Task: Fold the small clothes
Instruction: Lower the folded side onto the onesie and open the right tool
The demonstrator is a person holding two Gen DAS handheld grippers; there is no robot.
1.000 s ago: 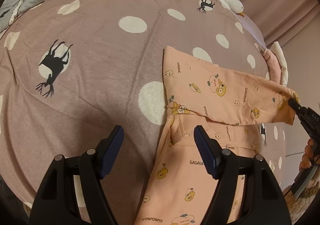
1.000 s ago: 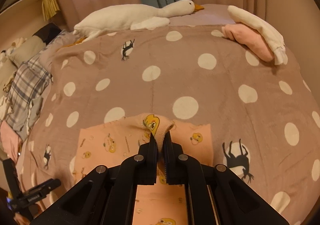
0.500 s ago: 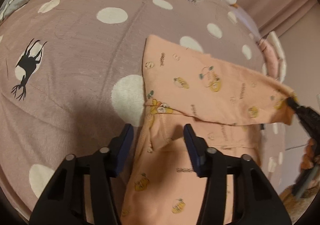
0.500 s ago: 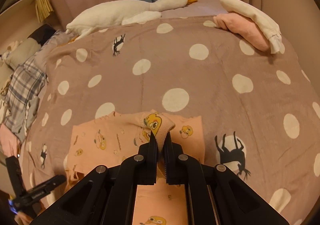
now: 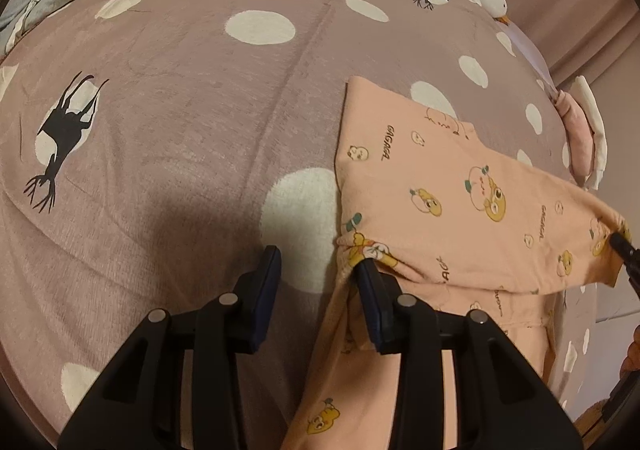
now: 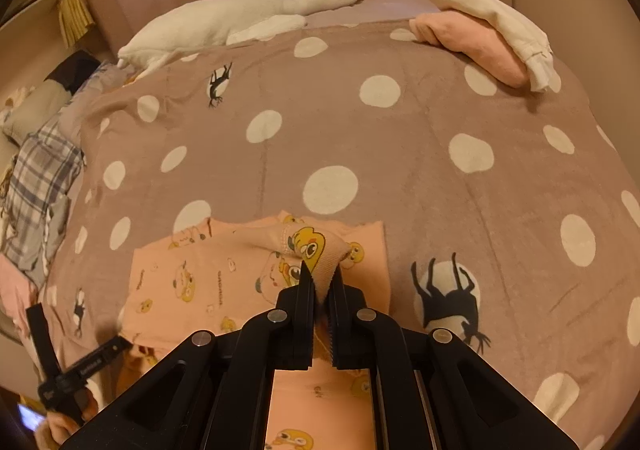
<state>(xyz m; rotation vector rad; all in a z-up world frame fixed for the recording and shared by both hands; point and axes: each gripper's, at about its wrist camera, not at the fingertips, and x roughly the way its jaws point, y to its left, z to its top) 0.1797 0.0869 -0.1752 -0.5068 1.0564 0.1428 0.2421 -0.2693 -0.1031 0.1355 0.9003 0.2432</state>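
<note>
Right wrist | right gripper pinching pyjama cuff, 12 o'clock | left gripper gaping wide | risk: cuff slipping, fold collapsing.

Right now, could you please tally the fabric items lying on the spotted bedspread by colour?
Peach: 1, the printed garment being folded
Pink: 1, folded piece
White: 2, goose plush and folded piece
Plaid grey: 1, garment at the bed's edge
Total: 5
</note>
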